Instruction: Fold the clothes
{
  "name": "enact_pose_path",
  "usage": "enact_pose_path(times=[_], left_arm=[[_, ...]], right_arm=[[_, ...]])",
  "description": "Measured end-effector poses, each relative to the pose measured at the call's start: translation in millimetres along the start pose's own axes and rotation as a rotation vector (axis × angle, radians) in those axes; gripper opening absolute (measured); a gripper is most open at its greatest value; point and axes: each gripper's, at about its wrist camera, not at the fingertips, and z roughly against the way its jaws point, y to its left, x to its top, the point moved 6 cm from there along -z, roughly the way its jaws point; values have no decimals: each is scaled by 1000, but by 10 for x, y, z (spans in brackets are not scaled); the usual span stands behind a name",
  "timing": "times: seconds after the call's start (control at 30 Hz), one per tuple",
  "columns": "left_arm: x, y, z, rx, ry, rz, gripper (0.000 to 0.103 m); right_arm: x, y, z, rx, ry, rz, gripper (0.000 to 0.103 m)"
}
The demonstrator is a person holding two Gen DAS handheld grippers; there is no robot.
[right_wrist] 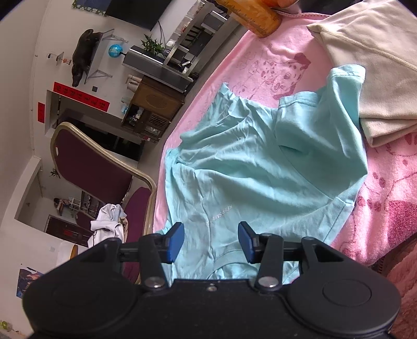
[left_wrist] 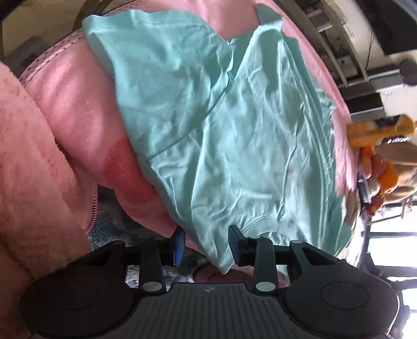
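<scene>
Now, shirt: the mint-green T-shirt (right_wrist: 250, 167) lies spread and rumpled on the pink blanket (right_wrist: 385, 208), one sleeve turned in over the body, small lettering showing on the chest.
Why it lies so: a flap already over the body fits a fold under way, or a shirt simply dropped loose; the creases don't settle which.
Right tool: the right tool (right_wrist: 211, 241) hovers over the shirt's near edge by the neckline, jaws apart, nothing between them, seemingly lined up to take that edge.
Left tool: the left tool (left_wrist: 207, 243) sits at a hem corner, jaws parted; the cloth passes between the fingers, yet I see no pinch.
Neighbours: a folded cream garment (right_wrist: 370, 78) rests just beside the shirt on the blanket, likely set aside out of the way; a maroon chair (right_wrist: 99, 167) stands off the blanket's edge.
Hard to read: what carries the blanket is covered entirely; the left view is motion-blurred, and the orange thing (right_wrist: 258, 15) at the far rim is cut off.
</scene>
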Motion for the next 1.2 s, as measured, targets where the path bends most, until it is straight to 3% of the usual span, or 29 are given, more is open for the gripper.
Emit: enact_pose_path(times=[0.33, 0.43, 0.63, 0.77, 0.87, 1.07, 1.2], left_arm=[[121, -79, 14, -39, -67, 5, 32], [167, -47, 21, 2, -93, 6, 32], [257, -8, 53, 103, -134, -24, 11], [318, 3, 17, 127, -135, -25, 8], [324, -23, 4, 151, -140, -43, 0], [283, -31, 192, 190, -237, -87, 0], [240, -26, 84, 199, -208, -98, 0]], right_arm=[[8, -10, 41, 9, -15, -7, 45], [18, -13, 61, 10, -30, -9, 45], [106, -87, 189, -28, -123, -32, 45], [158, -192, 262, -55, -171, -73, 45], [185, -263, 299, -97, -200, -88, 45], [196, -457, 334, -255, -208, -102, 45], [202, -584, 365, -360, -213, -111, 40]])
